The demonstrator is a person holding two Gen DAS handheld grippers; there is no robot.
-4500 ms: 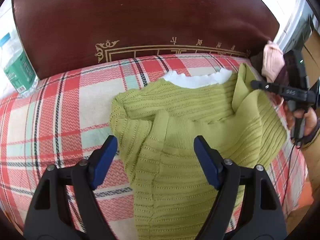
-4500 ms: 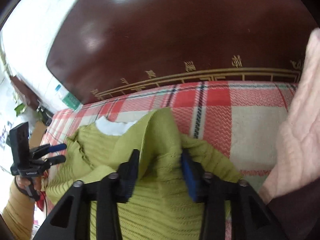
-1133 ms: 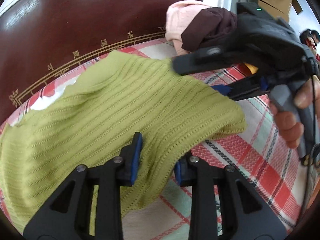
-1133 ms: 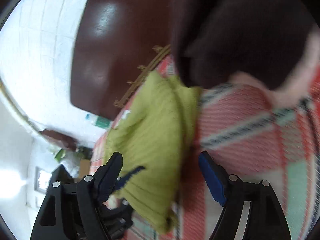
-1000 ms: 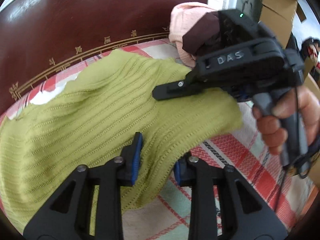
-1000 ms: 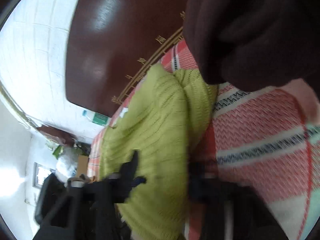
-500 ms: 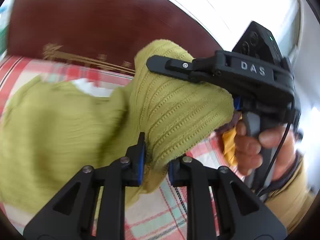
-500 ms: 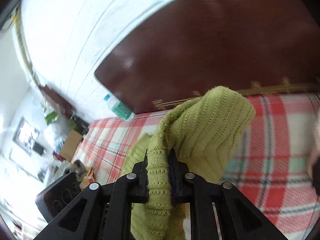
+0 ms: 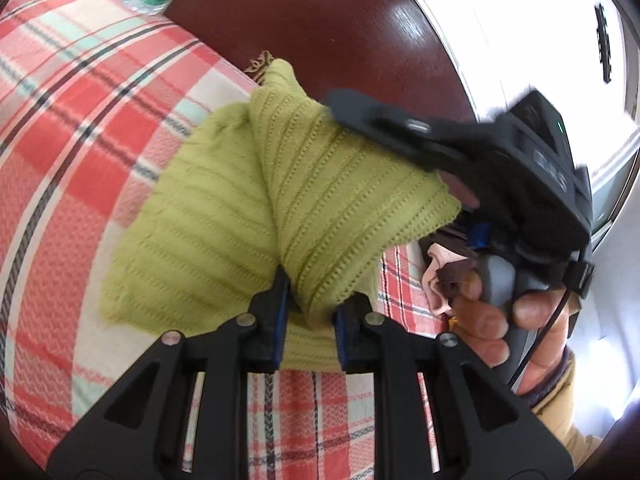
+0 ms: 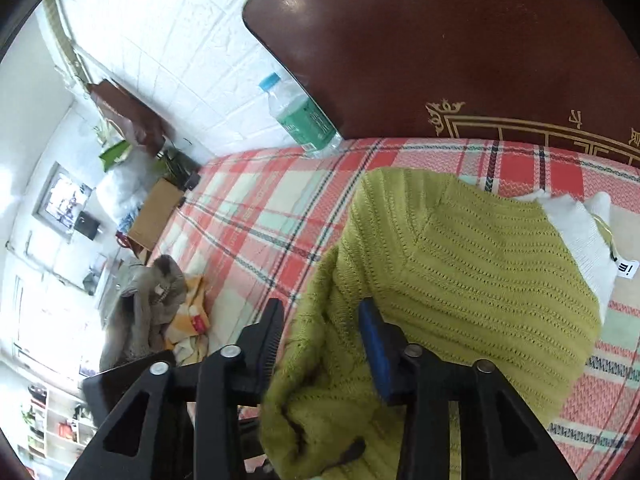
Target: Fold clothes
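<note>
Both claws are clenched on the green knit sweater [image 9: 224, 216] — left claw [image 9: 308, 316], right claw [image 10: 320, 340] — lifted near the headboard [image 10: 460, 40], body trailing on the plaid bed [image 9: 80, 120]. The bunched knit may slip free — spoiling the fold.

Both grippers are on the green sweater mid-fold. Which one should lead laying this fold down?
Left, probably. The left gripper is pinched tight on the green sweater; the right gripper has knit between wider-set jaws, seemingly a looser hold.
</note>
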